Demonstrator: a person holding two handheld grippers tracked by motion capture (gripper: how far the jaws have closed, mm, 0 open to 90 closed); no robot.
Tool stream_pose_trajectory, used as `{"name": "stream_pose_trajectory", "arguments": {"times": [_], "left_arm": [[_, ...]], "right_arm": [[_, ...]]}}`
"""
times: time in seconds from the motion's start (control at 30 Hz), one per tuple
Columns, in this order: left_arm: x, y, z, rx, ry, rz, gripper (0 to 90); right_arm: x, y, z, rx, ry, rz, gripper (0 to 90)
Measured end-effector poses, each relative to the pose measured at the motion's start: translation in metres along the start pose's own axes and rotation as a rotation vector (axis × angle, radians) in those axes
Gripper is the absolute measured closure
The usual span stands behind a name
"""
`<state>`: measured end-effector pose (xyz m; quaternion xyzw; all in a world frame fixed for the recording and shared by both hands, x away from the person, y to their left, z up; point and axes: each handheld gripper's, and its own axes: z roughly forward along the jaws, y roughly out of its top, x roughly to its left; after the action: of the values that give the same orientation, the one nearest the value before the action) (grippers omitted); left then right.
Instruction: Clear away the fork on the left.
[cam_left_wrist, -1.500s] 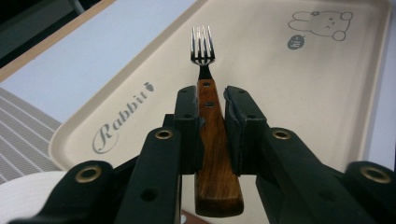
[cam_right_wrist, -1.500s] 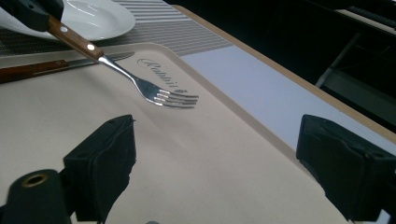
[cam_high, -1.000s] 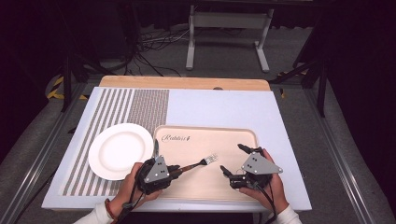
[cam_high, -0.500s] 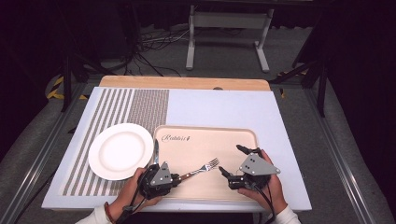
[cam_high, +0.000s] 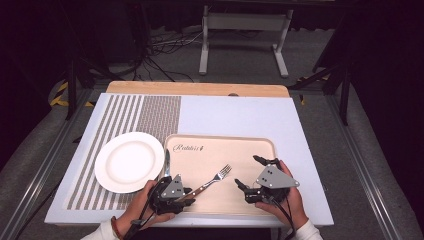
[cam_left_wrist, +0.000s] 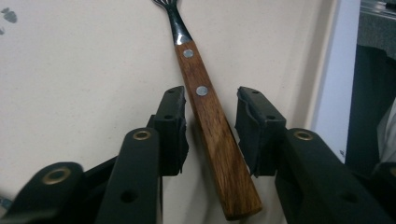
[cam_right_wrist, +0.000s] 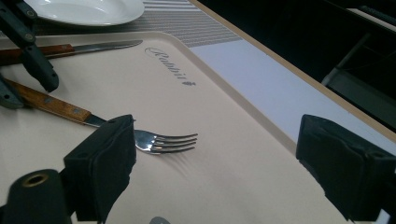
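On the left, a white plate (cam_high: 129, 161) is sitting bare on the striped placemat (cam_high: 120, 120), with no cutlery beside it yet. Just right of it, a knife (cam_high: 166, 162) is lying along the left rim of the beige tray (cam_high: 250, 147), untouched.

The left tool (cam_high: 188, 193) is resting low on the tray with the fork (cam_high: 214, 179) lying flat between its jaws. In the left gripper view the wooden handle (cam_left_wrist: 212, 126) is passing through the gap, and both pads (cam_left_wrist: 172, 126) are standing clear of it: the jaws have just been opening and are no longer gripping. So the fork is lying released on the tray, tines pointing towards the right tool (cam_high: 250, 175), which is waiting near them with its jaws spread wide and nothing between them.

Judging from this, the work looks to be in its early part, perhaps a change of hands for the fork, with the plate's place setting not yet laid and fork and knife both on the tray.

The knife's handle end is disappearing behind the left tool in the high view. The fork's tines are being cut off at the top edge of the left gripper view. The person's forearms are running out of the bottom of the high view, and the dark floor beyond the counter (cam_high: 240, 115) is hard to make out.
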<state>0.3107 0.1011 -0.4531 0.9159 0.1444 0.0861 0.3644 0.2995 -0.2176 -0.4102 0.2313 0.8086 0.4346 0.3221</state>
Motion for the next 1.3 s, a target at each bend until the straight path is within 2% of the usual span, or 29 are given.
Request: {"name": "stream_pose_trajectory", "arguments": {"times": [0.1, 0.17, 0.27, 0.3, 0.33, 0.63, 0.67, 0.7, 0.87, 0.9, 1.13, 1.17, 1.23, 1.3], "left_arm": [[0.005, 0.004, -0.004, -0.034, 0.001, -0.003, 61.2], [0.008, 0.011, -0.008, -0.067, -0.001, 0.002, 65.1], [0.011, 0.023, -0.006, -0.092, -0.002, 0.045, 84.9], [0.011, 0.023, -0.006, -0.092, -0.002, 0.045, 89.9], [0.012, 0.029, -0.001, -0.081, -0.016, 0.069, 90.0], [0.008, 0.042, 0.028, -0.024, -0.056, 0.129, 90.0], [0.007, 0.042, 0.029, -0.022, -0.038, 0.123, 90.0], [0.007, 0.043, 0.031, -0.029, -0.036, 0.118, 90.0], [0.006, 0.045, 0.038, -0.002, -0.035, 0.133, 90.0], [0.005, 0.045, 0.040, 0.004, -0.021, 0.132, 90.0], [0.008, 0.044, 0.041, 0.005, 0.019, 0.075, 90.0], [0.008, 0.044, 0.041, 0.007, 0.025, 0.078, 90.0], [0.008, 0.043, 0.041, 0.017, 0.065, 0.087, 90.0], [0.008, 0.041, 0.041, 0.026, 0.085, 0.079, 90.0]], "right_arm": [[-0.001, 0.000, -0.001, -0.007, -0.003, 0.005, 13.1], [-0.001, 0.001, -0.002, -0.016, -0.002, 0.006, 13.1], [-0.002, 0.000, -0.004, -0.019, -0.010, 0.015, 13.1], [-0.002, 0.000, -0.004, -0.019, -0.010, 0.015, 13.1], [-0.002, 0.000, -0.004, -0.016, -0.010, 0.017, 13.1], [0.000, -0.003, -0.005, -0.001, -0.010, 0.020, 13.1], [0.000, -0.003, -0.005, 0.004, -0.008, 0.018, 13.1], [0.000, -0.004, -0.005, 0.007, -0.006, 0.020, 13.2], [0.000, -0.004, -0.004, 0.006, 0.009, 0.028, 13.3], [0.000, -0.004, -0.004, 0.007, 0.009, 0.028, 13.3], [0.000, -0.005, -0.003, 0.014, 0.016, 0.024, 13.3], [0.000, -0.005, -0.003, 0.014, 0.015, 0.023, 13.3], [0.000, -0.005, -0.003, 0.012, 0.014, 0.025, 13.3], [0.000, -0.005, -0.003, 0.013, 0.015, 0.024, 13.3]]}}
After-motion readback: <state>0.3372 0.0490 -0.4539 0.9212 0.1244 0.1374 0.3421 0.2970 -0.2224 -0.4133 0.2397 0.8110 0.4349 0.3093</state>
